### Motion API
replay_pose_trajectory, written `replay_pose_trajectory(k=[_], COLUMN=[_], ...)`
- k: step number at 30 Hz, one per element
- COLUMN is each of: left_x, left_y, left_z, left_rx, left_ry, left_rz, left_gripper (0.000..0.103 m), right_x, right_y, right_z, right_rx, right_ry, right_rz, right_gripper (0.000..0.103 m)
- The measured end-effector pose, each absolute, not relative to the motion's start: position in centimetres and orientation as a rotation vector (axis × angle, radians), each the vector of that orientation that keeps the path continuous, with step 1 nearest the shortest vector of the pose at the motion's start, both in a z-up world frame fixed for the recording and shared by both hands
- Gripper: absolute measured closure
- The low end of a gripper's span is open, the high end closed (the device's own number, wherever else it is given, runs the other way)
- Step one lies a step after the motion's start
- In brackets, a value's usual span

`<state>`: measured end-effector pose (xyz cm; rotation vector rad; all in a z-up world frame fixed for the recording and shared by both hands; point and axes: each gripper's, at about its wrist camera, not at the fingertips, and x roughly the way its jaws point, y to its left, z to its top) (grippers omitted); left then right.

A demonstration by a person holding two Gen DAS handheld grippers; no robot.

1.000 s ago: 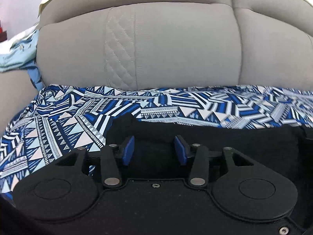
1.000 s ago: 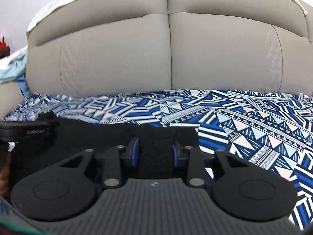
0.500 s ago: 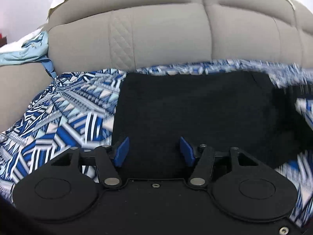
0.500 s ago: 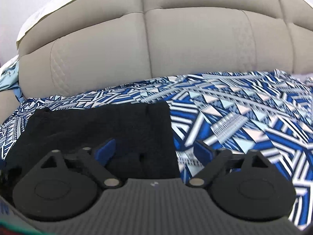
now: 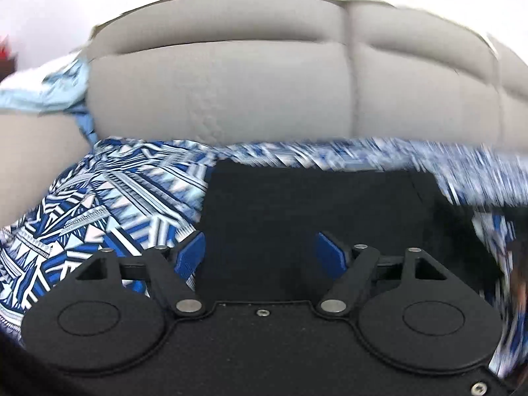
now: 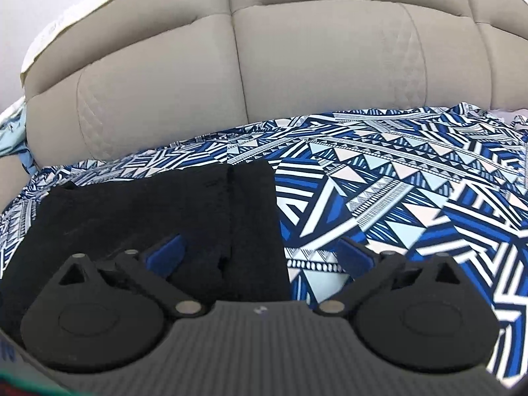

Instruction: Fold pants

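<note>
Black pants (image 5: 313, 204) lie folded flat on a blue and white patterned sheet (image 5: 99, 204) on a sofa seat. They also show in the right wrist view (image 6: 158, 211), with their right edge next to bare sheet (image 6: 396, 198). My left gripper (image 5: 259, 255) is open and empty, above the pants' near left part. My right gripper (image 6: 260, 254) is open wide and empty, above the pants' near right edge.
The beige sofa backrest (image 5: 264, 92) rises right behind the sheet, also in the right wrist view (image 6: 297, 66). A light blue cloth (image 5: 43, 92) lies on the left armrest. The left wrist view is blurred by motion.
Both grippers opened and let go of the black pants. Both pulled up and back, so the folded pants now lie flat in full view.
</note>
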<state>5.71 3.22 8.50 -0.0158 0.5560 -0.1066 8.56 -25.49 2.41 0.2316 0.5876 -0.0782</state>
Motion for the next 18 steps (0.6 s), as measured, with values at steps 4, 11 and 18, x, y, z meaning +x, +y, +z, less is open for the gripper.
replay_pose_trajectory(k=[4,11,18], left_x=[11.1,18.5,19.3], left_y=[6.1,7.4,6.5], left_z=[8.7,4.9,4.2], left_rx=[-0.134,-0.151,-0.136], left_ry=[0.593,0.808,0.766], left_rz=[-0.070,-0.089,-0.173], left_gripper=[0.025,0.025,0.059], right_x=[9.5,10.5,10.6], right_y=[-25.5,-24.0,-22.1], right_z=[2.1,1.9,1.8], right_rx=[0.250,0.179,0.146], right_ry=[0.596,0.612,0.594], right_rz=[-0.049,0.037,0.065], right_gripper=[0.000,0.008,0.030])
